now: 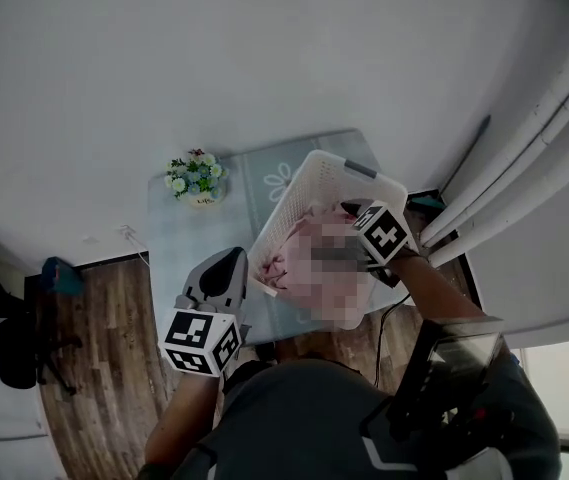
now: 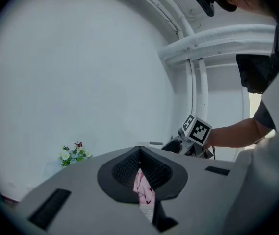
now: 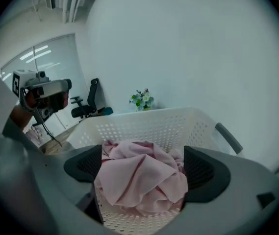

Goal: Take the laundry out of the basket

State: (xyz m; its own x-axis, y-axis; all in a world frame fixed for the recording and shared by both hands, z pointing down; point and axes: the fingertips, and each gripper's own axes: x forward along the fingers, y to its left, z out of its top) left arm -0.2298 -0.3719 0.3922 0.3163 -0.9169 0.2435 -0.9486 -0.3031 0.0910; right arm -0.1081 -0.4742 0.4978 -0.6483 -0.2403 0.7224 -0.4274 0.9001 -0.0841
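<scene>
A white perforated laundry basket [image 1: 329, 160] stands tilted on a pale table [image 1: 179, 258]. Pink laundry [image 3: 141, 177] lies bunched inside the basket [image 3: 144, 126]. My right gripper [image 3: 141, 163] hangs over it with its jaws wide apart, the pink bundle lying between the dark pads [image 3: 205, 173] in the basket. In the head view this gripper [image 1: 359, 213] is at the basket's right side. My left gripper [image 1: 226, 268] sits at the basket's near left edge. Its jaws [image 2: 140, 173] are shut on a thin pink patterned cloth [image 2: 143, 190].
A small pot of flowers [image 1: 196, 178] stands at the table's far left corner. An office chair [image 1: 9, 348] is on the wood floor to the left. White pipes [image 1: 524, 168] run along the wall at the right. A grey handle [image 3: 227, 136] juts from the basket's right rim.
</scene>
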